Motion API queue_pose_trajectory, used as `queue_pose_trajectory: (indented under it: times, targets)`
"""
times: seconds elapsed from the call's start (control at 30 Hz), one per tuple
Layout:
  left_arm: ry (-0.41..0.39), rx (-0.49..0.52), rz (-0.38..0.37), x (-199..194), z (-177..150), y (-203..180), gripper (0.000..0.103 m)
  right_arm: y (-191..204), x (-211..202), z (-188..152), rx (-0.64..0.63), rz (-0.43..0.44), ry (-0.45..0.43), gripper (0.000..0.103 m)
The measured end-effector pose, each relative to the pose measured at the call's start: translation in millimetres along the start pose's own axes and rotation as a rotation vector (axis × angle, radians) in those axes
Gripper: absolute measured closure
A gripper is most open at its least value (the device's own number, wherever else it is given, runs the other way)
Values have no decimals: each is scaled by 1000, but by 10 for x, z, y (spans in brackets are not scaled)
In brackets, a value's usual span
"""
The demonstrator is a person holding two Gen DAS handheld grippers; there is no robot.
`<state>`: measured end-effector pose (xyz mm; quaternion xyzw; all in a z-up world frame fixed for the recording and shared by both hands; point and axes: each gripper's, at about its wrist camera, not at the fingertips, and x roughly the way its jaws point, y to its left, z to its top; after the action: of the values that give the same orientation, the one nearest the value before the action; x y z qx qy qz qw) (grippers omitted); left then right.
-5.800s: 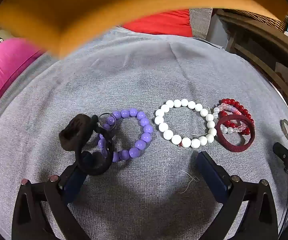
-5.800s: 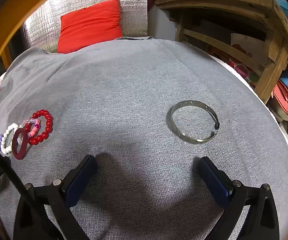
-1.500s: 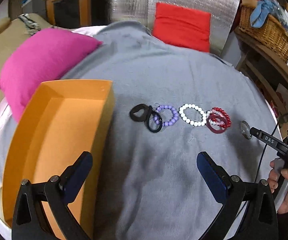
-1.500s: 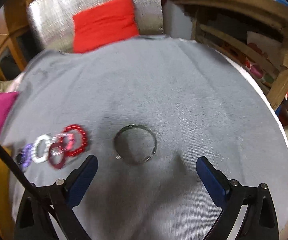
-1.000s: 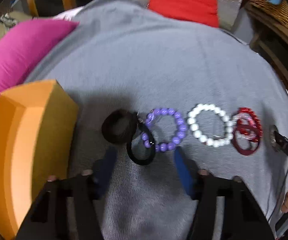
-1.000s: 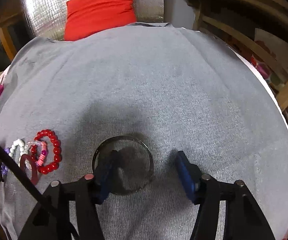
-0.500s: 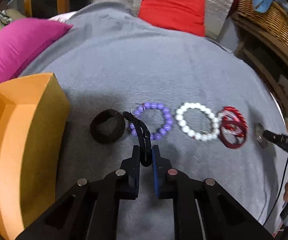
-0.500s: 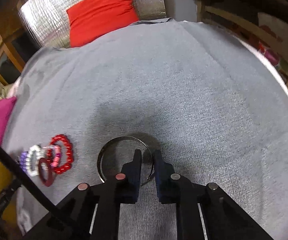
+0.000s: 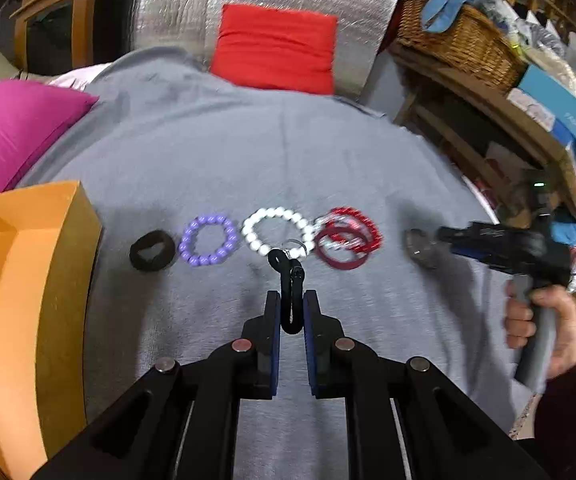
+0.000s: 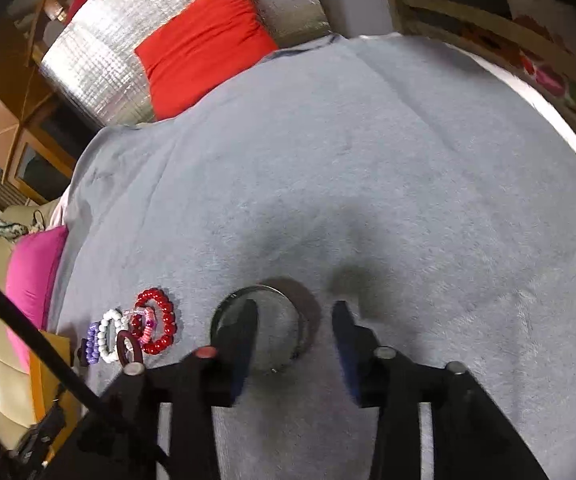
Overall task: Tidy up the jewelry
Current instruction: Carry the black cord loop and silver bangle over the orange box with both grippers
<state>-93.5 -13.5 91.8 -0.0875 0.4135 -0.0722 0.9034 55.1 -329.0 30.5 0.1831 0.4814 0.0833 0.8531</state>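
Note:
My left gripper [image 9: 291, 312] is shut on a black band with a small metal ring [image 9: 290, 280] and holds it above the grey cloth. Below it lie a black scrunchie [image 9: 152, 250], a purple bead bracelet [image 9: 208, 241], a white bead bracelet [image 9: 277, 231] and a pile of red bracelets [image 9: 348, 237] in a row. My right gripper [image 10: 294, 318] is open, its left finger over a silver bangle [image 10: 262, 320] that lies on the cloth. The bangle [image 9: 420, 246] and right gripper [image 9: 500, 246] show at the right of the left wrist view.
An orange box [image 9: 20, 304] stands at the left edge of the grey cloth [image 9: 248, 160]. A pink cushion [image 9: 12, 128] lies far left and a red cushion [image 9: 276, 48] at the back. Wooden shelves with a basket [image 9: 460, 48] stand at the right.
My left gripper has lifted the black band off the purple bracelet and moved right. My right gripper, shut on the silver bangle's rim half a second ago, has opened; the bangle lies on the cloth.

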Motion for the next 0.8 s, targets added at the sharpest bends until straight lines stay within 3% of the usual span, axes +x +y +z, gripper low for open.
queue_pose_trajectory:
  times: [0.1,0.17,0.23,0.4,0.6,0.8]
  targets:
    - [-23,11,-24,-125,25,-20,92,112,166,-50,-31,-67,35,65]
    - [-38,19,-30,-198,25,-30,92,168,262,-91,-65,-139,31,88]
    - [-50,19,-41,-280,11,-36,92,253,274,-120,-123,-202,9,99]
    - [-91,2,-68,-505,22,13,92,401,188,-180,-149,-198,-39,100]
    - [-150,-31,-58,-855,-9,174,92,717,-181,-239,-142,-1,-128,100]
    - [-193,-79,8,-1148,-99,531,92,1317,-354,-454,-226,201,-123,99]
